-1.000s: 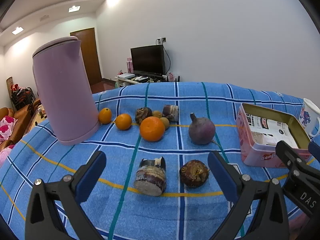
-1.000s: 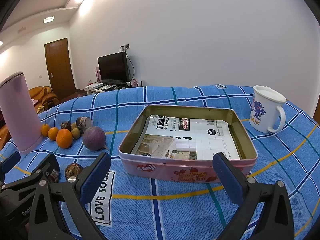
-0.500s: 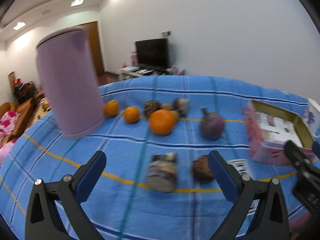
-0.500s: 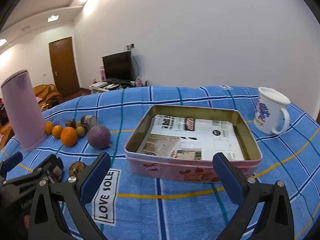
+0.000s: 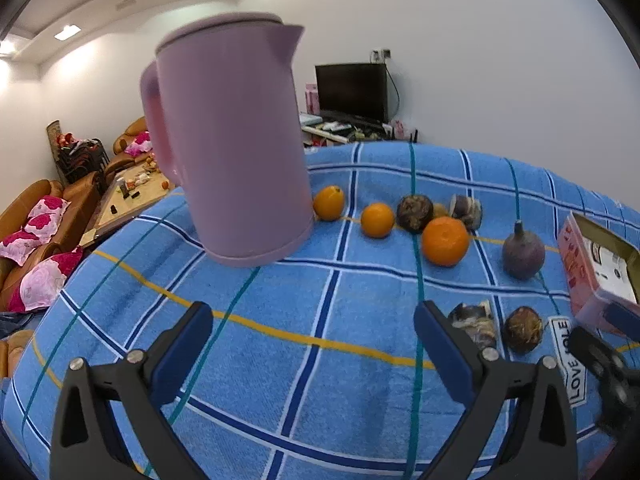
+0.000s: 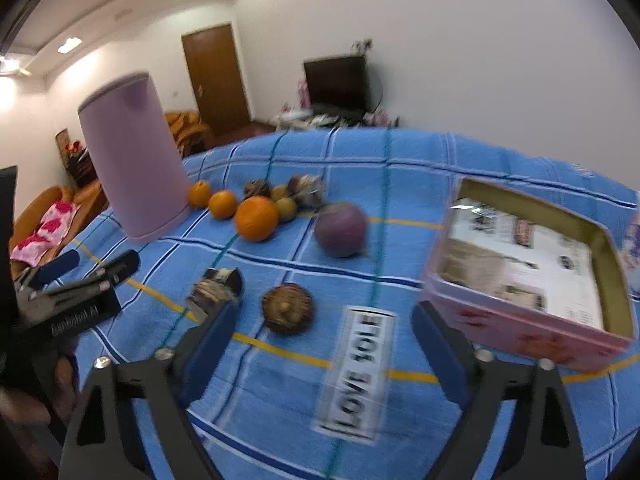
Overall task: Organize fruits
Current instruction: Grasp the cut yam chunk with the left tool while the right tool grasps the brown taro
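Fruits lie on the blue checked tablecloth (image 5: 328,312): a large orange (image 5: 445,241), two smaller oranges (image 5: 377,220) (image 5: 329,203), a purple round fruit (image 5: 523,253), a brown round fruit (image 6: 287,309) and a cut dark piece (image 6: 218,292). A pink tin box (image 6: 528,276) lined with paper stands at the right. My left gripper (image 5: 314,356) is open and empty over bare cloth, left of the near fruits. My right gripper (image 6: 322,354) is open and empty, just in front of the brown fruit.
A tall pink kettle (image 5: 232,140) stands at the left behind the fruit row. A "LOVE SOLE" label (image 6: 358,368) lies on the cloth. A white mug shows at the far right edge (image 6: 634,236). Sofas and a television stand beyond the table.
Both grippers have swung to the left. The kettle now fills the left wrist view, and the fruits have come into the middle of the right wrist view. Both stay open.
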